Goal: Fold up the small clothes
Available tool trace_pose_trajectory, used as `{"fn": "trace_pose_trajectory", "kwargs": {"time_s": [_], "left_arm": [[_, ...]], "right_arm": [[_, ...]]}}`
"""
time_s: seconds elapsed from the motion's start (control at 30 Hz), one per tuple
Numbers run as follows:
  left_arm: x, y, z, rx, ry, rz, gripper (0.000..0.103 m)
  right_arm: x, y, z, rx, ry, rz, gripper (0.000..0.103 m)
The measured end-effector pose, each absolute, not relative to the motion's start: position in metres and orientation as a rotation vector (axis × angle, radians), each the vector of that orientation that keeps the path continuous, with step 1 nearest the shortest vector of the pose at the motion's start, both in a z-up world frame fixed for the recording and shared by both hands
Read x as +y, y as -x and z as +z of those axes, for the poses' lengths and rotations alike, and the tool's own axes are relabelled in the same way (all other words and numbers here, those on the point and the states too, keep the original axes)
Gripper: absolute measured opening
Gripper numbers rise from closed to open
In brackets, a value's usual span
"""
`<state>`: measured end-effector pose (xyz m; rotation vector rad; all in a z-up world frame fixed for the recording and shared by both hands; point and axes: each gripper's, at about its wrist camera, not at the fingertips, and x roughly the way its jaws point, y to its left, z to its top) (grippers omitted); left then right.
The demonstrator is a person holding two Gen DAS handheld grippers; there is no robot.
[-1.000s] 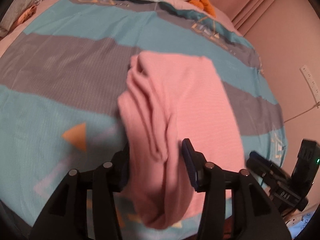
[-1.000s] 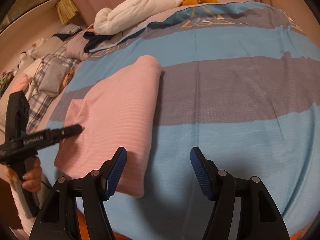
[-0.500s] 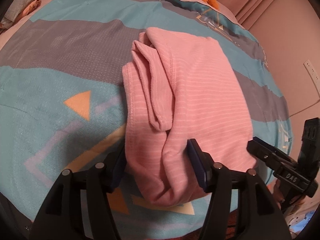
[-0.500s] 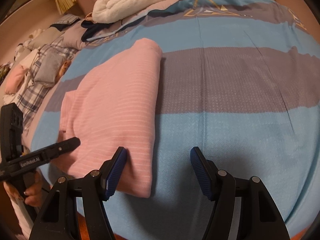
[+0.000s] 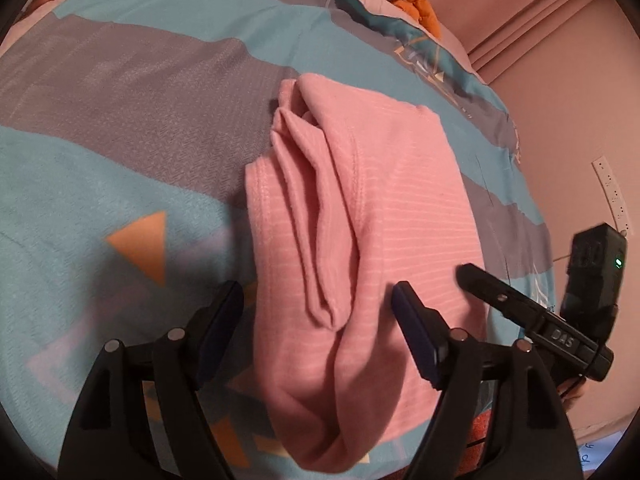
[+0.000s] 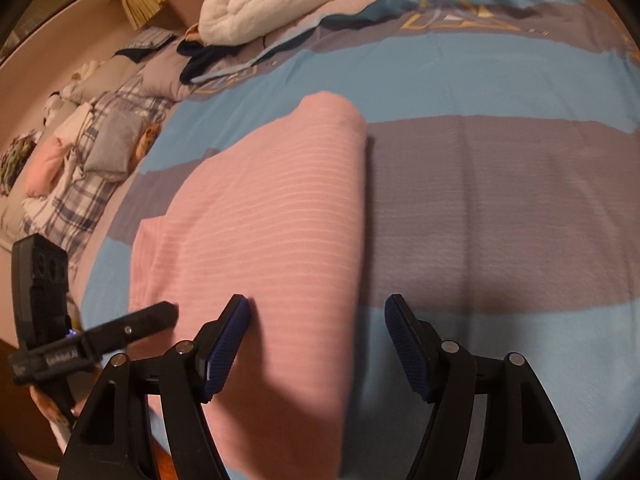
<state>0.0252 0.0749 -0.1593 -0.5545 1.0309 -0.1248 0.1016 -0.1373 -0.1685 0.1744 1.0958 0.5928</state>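
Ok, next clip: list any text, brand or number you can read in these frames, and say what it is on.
"DAS": white letters on the right gripper's black body, seen from the left wrist.
White lettering on the left gripper's body, seen from the right wrist: too blurred to read.
Gold lettering on the bedspread near its far end: unreadable.
The pink garment carries no text.

Both wrist views close, looking down, sharing pink garment [image 5: 360,240].
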Motion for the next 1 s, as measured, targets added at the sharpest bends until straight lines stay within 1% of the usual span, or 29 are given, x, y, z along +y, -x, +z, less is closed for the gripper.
{"fn": "trace_pose_trajectory", "kwargs": {"time_s": [0.07,0.13,0.17,0.2,0.27,0.3,0.37,0.47,0.73,0.83,1.0], "left_arm": [[0.074,-0.028,-0.161,1.033,0.562,-0.14,0.075],[0.072,-0.031,-0.163,1.035,0.568,-0.151,0.068],[0.07,-0.032,-0.164,1.035,0.57,-0.169,0.058],[0.069,-0.033,-0.165,1.033,0.585,-0.196,0.045],[0.067,-0.035,-0.167,1.039,0.617,-0.207,0.041],[0.066,-0.035,-0.166,1.037,0.614,-0.199,0.038],[0.061,-0.033,-0.16,1.024,0.595,-0.189,0.035],[0.049,-0.031,-0.143,0.993,0.533,-0.171,0.032],[0.017,-0.037,-0.107,0.882,0.464,-0.236,0.032],[0.003,-0.046,-0.106,0.874,0.453,-0.264,0.032],[-0.018,-0.06,-0.119,0.899,0.435,-0.296,0.033]], "right_arm": [[-0.134,-0.104,-0.171,1.105,-0.182,0.615,0.07],[-0.129,-0.105,-0.174,1.103,-0.186,0.64,0.07],[-0.127,-0.106,-0.174,1.1,-0.185,0.646,0.07],[-0.125,-0.106,-0.175,1.093,-0.183,0.645,0.069],[-0.125,-0.105,-0.175,1.084,-0.181,0.641,0.057],[-0.126,-0.106,-0.173,1.082,-0.184,0.644,0.053],[-0.13,-0.104,-0.167,1.062,-0.185,0.65,0.034],[-0.135,-0.102,-0.15,1.018,-0.197,0.663,0.029],[-0.17,-0.098,-0.11,0.875,-0.152,0.579,0.029],[-0.182,-0.102,-0.111,0.863,-0.154,0.536,0.029],[-0.196,-0.11,-0.125,0.895,-0.18,0.479,0.029]]}}
